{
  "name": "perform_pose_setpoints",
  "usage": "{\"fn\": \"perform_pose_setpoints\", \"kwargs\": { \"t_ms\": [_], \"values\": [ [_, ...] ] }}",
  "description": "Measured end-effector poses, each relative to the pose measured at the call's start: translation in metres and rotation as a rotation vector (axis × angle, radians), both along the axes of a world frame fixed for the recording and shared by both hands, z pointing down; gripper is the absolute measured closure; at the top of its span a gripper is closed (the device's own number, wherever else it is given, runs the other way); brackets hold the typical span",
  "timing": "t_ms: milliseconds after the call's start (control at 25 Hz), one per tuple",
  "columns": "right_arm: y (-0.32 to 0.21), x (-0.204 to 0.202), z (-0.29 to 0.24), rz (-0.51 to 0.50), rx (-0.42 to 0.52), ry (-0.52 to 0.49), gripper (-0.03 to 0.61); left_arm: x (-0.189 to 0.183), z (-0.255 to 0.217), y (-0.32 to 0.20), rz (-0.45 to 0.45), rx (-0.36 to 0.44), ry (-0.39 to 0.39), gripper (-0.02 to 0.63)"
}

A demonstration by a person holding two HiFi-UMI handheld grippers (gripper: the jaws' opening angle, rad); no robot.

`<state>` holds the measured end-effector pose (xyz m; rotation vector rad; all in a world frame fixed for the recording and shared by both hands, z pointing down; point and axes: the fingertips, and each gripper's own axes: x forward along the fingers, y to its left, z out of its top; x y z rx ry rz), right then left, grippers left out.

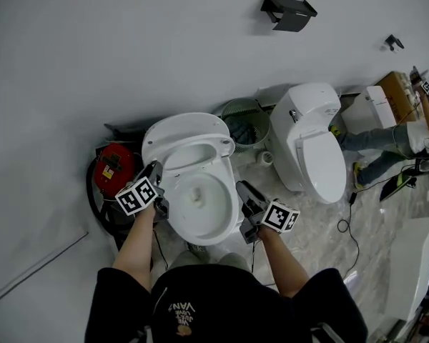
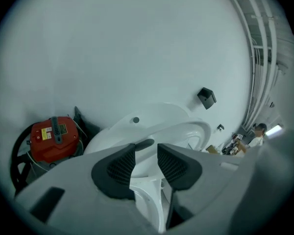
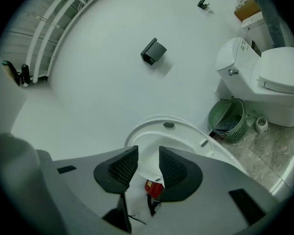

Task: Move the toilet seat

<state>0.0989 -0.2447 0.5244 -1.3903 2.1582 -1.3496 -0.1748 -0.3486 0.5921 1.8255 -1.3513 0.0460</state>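
Note:
The white toilet [image 1: 200, 206] stands below me with its toilet seat [image 1: 188, 133] tilted up toward the wall, lid behind it. My left gripper [image 1: 159, 176] is at the seat's left edge and my right gripper [image 1: 242, 193] at its right edge. In the left gripper view the jaws [image 2: 146, 151] hold the white seat rim [image 2: 159, 126] between the pads. In the right gripper view the jaws [image 3: 148, 156] close on the ring [image 3: 188, 132], whose underside with grey bumpers faces the camera.
A red canister-like machine [image 1: 114, 168] with a black hose sits left of the toilet. A green basket [image 1: 244, 123] and a second toilet [image 1: 311, 145] with its lid down stand to the right. A person's legs [image 1: 386, 140] and cables [image 1: 347, 220] lie farther right. A black bracket [image 1: 287, 11] hangs on the wall.

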Motion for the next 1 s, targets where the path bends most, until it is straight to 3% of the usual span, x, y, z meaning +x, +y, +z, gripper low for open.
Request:
{"fn": "perform_pose_setpoints", "kwargs": {
  "t_ms": [200, 720, 1000],
  "values": [
    [0.009, 0.005, -0.005, -0.001, -0.002, 0.006, 0.451, -0.009, 0.005, -0.014, 0.005, -0.019, -0.107, 0.567],
    [0.028, 0.023, 0.004, 0.009, -0.039, 0.087, 0.492, -0.016, 0.003, -0.035, 0.027, 0.001, -0.222, 0.615],
    [0.029, 0.016, -0.005, -0.024, 0.004, 0.101, 0.577, -0.012, -0.025, -0.008, 0.014, 0.061, -0.254, 0.615]
  ]
}}
